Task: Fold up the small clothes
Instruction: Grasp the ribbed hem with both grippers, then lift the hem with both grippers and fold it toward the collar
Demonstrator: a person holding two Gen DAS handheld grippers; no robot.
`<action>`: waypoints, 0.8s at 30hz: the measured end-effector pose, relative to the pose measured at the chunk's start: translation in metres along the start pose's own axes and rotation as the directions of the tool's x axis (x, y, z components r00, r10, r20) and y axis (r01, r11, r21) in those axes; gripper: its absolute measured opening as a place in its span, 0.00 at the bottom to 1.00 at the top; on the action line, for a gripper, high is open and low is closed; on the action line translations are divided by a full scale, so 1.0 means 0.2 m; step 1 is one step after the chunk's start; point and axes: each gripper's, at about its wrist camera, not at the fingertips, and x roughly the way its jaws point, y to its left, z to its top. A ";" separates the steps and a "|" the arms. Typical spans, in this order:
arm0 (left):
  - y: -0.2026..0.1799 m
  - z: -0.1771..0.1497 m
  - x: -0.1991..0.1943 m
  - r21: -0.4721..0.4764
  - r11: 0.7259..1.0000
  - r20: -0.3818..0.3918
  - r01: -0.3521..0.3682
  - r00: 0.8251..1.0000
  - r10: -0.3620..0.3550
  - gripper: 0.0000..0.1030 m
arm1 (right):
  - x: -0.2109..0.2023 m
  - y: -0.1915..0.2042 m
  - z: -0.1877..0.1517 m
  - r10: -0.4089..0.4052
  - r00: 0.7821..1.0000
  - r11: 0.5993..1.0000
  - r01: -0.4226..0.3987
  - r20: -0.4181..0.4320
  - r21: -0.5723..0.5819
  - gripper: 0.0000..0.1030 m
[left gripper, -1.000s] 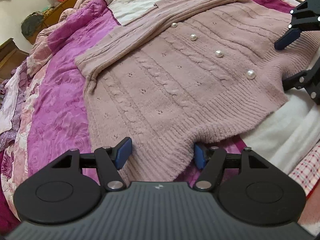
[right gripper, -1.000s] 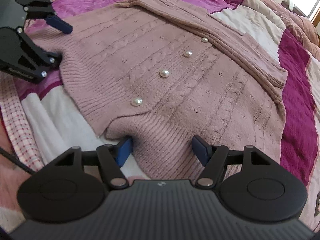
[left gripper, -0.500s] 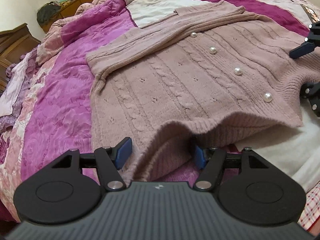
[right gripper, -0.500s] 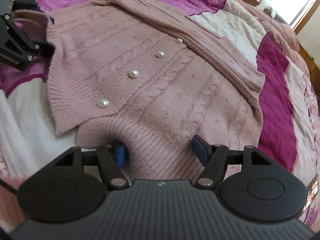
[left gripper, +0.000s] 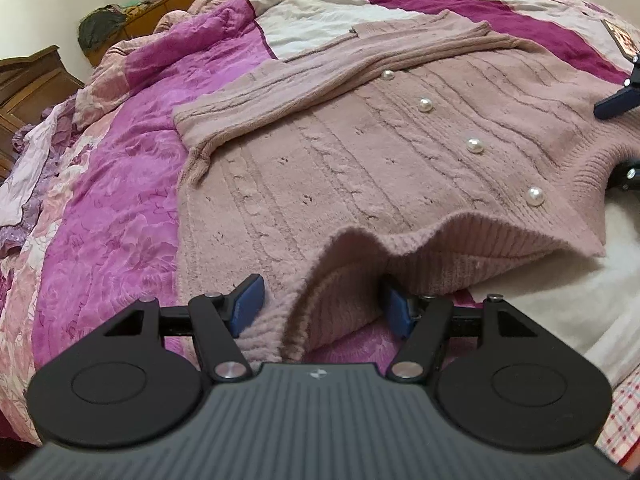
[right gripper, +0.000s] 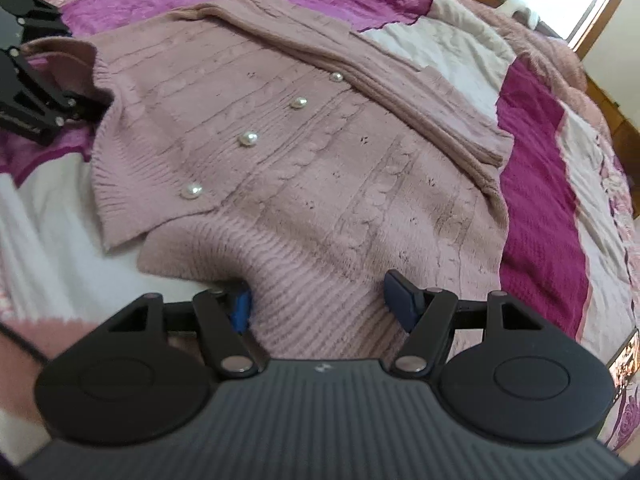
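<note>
Now the ribbed hem of the pink cardigan [left gripper: 360,168] bulges up in folds in front of both cameras, where a second ago it lay flat on the bedspread [left gripper: 120,184]. The left gripper [left gripper: 320,304] has the hem's corner raised between its blue pads, and the opening looks the same as before. Its right pad [left gripper: 396,312] is half buried under the knit, so I cannot tell whether the pads actually press on the cloth. The right gripper [right gripper: 316,300] has just been closing its jaws, with the hem between them. Its left pad [right gripper: 240,308] is mostly covered by wool and the other sits against the ribbing, so again a firm pinch cannot be confirmed.

In the left view the right gripper is cut off at the frame's edge, only a blue tip and a black link showing. In the right view the left gripper is partly out of frame at the upper left.

The cardigan lies on the bed, front up, hem toward the cameras and neckline away. Its long axis runs away from the grippers, along the row of four pearl buttons [right gripper: 248,138]. A sleeve [left gripper: 320,68] is folded across the far part of the chest.
</note>
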 end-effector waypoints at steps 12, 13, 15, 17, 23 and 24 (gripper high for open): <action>-0.04 0.02 -0.11 -0.012 0.998 0.108 0.055 0.993 -0.053 0.06 | -0.08 -0.05 0.01 0.000 0.996 0.994 -0.010 0.095 0.107 0.15; -0.04 0.03 -0.13 -0.020 0.998 0.124 0.054 0.991 -0.051 0.06 | -0.10 -0.06 0.02 -0.008 0.994 0.993 -0.005 0.107 0.116 0.14; -0.02 0.06 -0.17 -0.032 0.998 0.148 0.047 0.988 -0.042 0.06 | -0.12 -0.07 0.04 -0.027 0.990 0.991 0.008 0.136 0.136 0.14; -0.01 0.09 -0.21 -0.047 0.998 0.175 0.035 0.984 -0.027 0.06 | -0.15 -0.10 0.06 -0.045 0.985 0.987 0.019 0.168 0.158 0.14; 0.03 0.18 -0.28 -0.101 0.995 0.234 0.016 0.972 0.008 0.06 | -0.20 -0.15 0.13 -0.095 0.966 0.978 0.045 0.241 0.204 0.13; 0.04 0.19 -0.29 -0.110 0.994 0.241 0.014 0.970 0.013 0.06 | -0.20 -0.16 0.14 -0.101 0.963 0.977 0.048 0.249 0.209 0.13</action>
